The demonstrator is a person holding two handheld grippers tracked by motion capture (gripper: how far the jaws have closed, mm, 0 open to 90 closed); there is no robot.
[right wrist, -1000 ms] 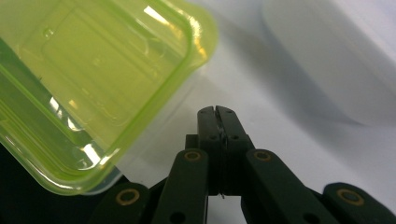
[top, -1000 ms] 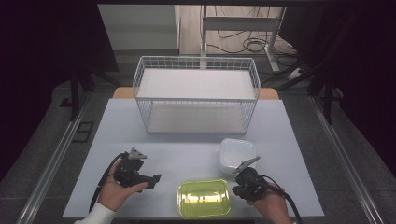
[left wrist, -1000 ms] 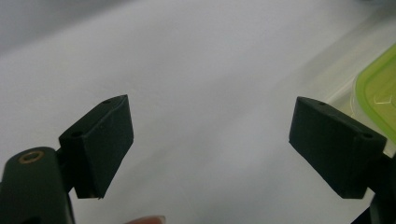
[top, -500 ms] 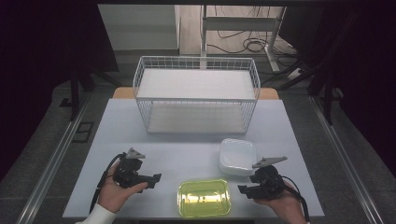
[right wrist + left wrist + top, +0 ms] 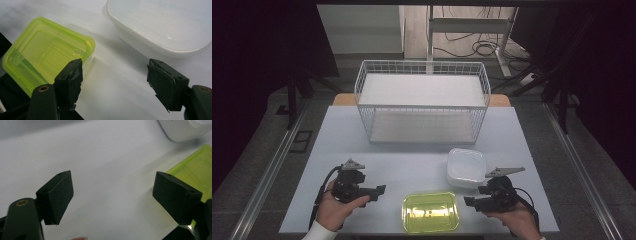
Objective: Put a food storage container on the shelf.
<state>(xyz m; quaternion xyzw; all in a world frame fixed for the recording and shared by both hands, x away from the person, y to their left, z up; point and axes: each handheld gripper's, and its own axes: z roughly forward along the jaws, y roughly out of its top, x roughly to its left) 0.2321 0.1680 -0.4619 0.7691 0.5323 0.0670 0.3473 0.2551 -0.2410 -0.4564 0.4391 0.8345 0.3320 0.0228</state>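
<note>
The green tub [image 5: 430, 212] sits at the bottom centre of the high view, long axis left-right, between both hand-held grippers. The right hand-held gripper [image 5: 468, 201], jaws just opened wide and empty, is nearer; the left hand-held gripper [image 5: 381, 189] gapes empty too.

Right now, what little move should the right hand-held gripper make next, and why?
Probably slide toward the green container and close on its rim. The right hand-held gripper has just been opening, nothing is between its jaws, and the container sits just ahead beside one jaw.
</note>
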